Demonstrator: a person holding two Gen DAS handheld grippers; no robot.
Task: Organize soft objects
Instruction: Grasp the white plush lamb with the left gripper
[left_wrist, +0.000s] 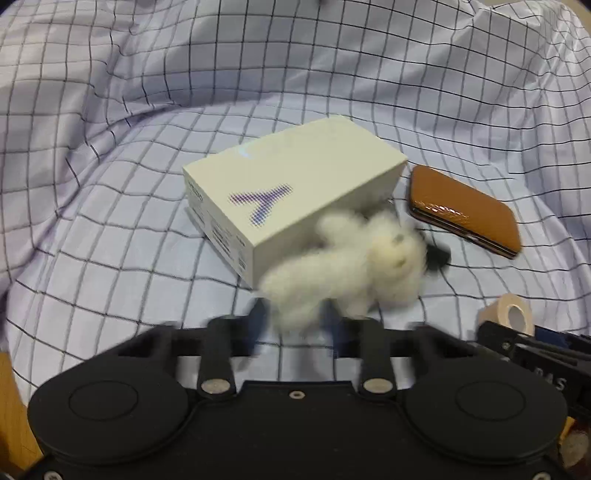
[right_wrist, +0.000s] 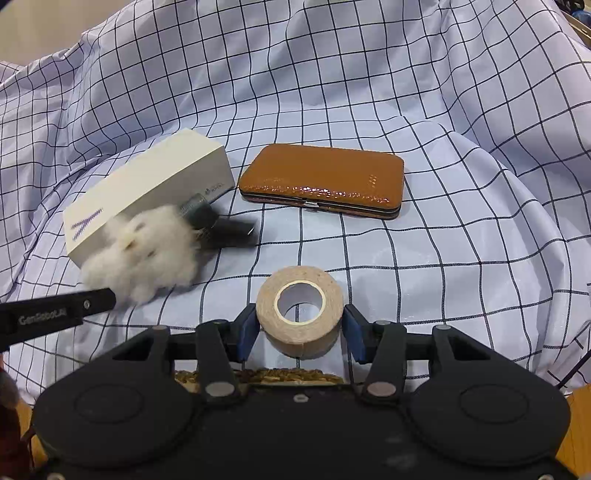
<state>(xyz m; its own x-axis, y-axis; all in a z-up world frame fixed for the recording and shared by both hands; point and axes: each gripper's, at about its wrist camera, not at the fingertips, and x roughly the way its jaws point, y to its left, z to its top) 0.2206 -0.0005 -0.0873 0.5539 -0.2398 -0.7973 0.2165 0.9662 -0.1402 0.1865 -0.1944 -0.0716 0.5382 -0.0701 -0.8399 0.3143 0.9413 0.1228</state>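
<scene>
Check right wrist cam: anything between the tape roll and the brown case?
Nothing. In the right wrist view only bare checked cloth lies between the tape roll and the brown case; the white plush toy sits off to the side.

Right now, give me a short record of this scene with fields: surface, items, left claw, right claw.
surface: checked cloth, rumpled
items: white box; brown case right of the box; white plush toy against the box
left claw: shut on white plush toy, picture blurred
right claw: shut on roll of tape, one pad on each side
</scene>
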